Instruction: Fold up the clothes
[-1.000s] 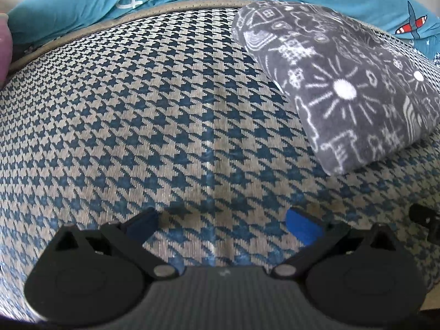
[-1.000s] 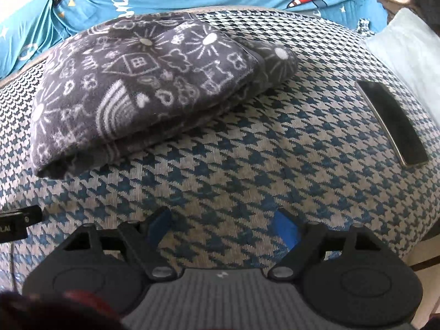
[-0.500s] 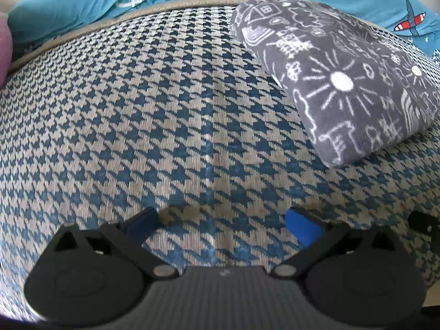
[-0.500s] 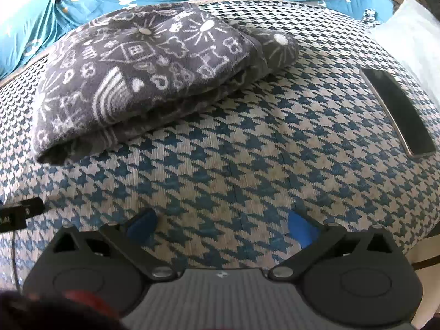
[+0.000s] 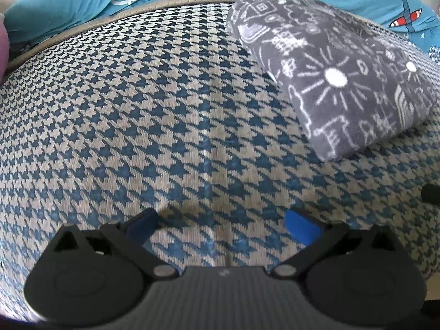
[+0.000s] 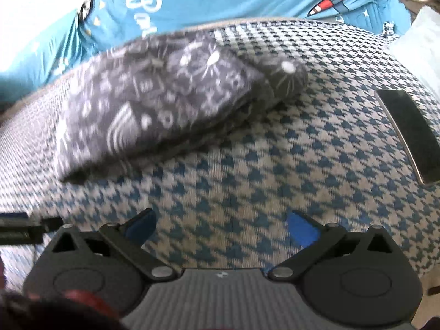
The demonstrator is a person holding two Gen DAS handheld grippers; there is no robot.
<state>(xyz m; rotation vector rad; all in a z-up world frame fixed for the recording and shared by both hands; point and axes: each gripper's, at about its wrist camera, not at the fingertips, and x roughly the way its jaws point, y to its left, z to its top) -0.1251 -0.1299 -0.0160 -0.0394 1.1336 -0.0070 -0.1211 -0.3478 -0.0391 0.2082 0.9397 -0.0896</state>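
A dark grey fleece garment [image 5: 338,82] printed with white doodles of suns, houses and flowers lies folded into a thick, compact bundle on the houndstooth cushion [image 5: 154,126], its stacked layers showing along the near edge [image 6: 170,101].

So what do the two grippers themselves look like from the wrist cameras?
Both look alike. The left gripper and right gripper each have a black ribbed body, two round black housings, angled black link arms with silver pivot screws, and blue pads on the jaws. No cables are visible on either.
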